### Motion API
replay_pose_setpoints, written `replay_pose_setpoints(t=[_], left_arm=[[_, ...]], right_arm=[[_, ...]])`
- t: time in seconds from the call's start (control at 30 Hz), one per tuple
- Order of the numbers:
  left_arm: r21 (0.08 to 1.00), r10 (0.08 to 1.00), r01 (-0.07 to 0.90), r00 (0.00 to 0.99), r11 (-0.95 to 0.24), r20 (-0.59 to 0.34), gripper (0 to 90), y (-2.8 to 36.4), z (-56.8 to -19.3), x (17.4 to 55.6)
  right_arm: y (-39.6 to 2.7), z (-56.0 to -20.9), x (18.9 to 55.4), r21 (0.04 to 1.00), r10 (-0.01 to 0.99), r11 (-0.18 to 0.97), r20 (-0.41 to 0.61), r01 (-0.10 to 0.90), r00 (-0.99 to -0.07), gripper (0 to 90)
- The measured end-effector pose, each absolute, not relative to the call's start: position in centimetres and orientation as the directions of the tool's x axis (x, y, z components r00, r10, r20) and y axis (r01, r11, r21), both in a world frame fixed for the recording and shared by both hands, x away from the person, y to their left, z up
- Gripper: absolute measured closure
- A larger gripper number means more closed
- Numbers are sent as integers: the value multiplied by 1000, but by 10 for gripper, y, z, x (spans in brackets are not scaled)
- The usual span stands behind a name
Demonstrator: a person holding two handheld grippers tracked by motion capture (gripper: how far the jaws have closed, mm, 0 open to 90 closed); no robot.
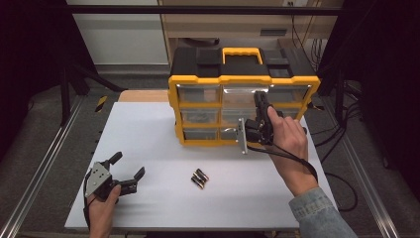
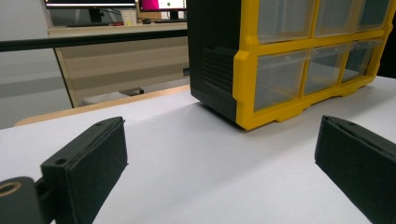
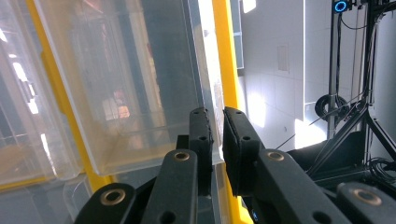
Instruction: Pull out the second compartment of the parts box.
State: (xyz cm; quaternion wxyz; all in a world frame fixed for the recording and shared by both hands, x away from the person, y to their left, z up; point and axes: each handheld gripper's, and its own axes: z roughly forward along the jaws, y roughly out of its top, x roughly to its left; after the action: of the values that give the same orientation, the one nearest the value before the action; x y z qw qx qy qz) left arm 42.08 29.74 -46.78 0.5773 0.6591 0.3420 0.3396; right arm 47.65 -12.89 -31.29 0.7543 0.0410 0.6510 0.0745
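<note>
A white worktop [image 1: 148, 139] carries one yellow and black drawer organiser [image 1: 242, 84] at its far side, right of centre. The organiser has a black top with one yellow carry handle [image 1: 241, 52] and a front of clear plastic drawers in a yellow frame. Three rows of drawers can be counted; the right gripper hides part of the grid, so the full number cannot be told.

Two hand-held grippers are in use. The right gripper [image 1: 261, 101] is raised against the organiser's front, in the upper part of the grid. In the right gripper view its two fingers [image 3: 201, 135] are clenched on the thin front lip of one clear drawer [image 3: 140, 93], pinched between the pads, with a yellow frame bar just beside them.

The left gripper [image 1: 128, 166] rests near the worktop's near left corner, well apart from the organiser. Its two fingers [image 2: 88, 163] are released and spread wide, with bare worktop between them.

Two small dark batteries [image 1: 199, 178] with copper-coloured ends lie side by side, touching, on the worktop in front of the organiser, between the two grippers.
</note>
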Motion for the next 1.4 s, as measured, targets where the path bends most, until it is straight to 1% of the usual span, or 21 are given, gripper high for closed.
replay_pose_setpoints(t=[0.7, 1.4], left_arm=[[994, 843, 55, 536, -96, 52, 21, 297, -467, 420], [994, 842, 54, 536, -98, 54, 21, 297, -467, 420]], right_arm=[[-130, -313, 440, 145, 153, 987, -978, -66, 145, 821], [-130, -313, 426, 149, 156, 987, -979, -66, 130, 817]])
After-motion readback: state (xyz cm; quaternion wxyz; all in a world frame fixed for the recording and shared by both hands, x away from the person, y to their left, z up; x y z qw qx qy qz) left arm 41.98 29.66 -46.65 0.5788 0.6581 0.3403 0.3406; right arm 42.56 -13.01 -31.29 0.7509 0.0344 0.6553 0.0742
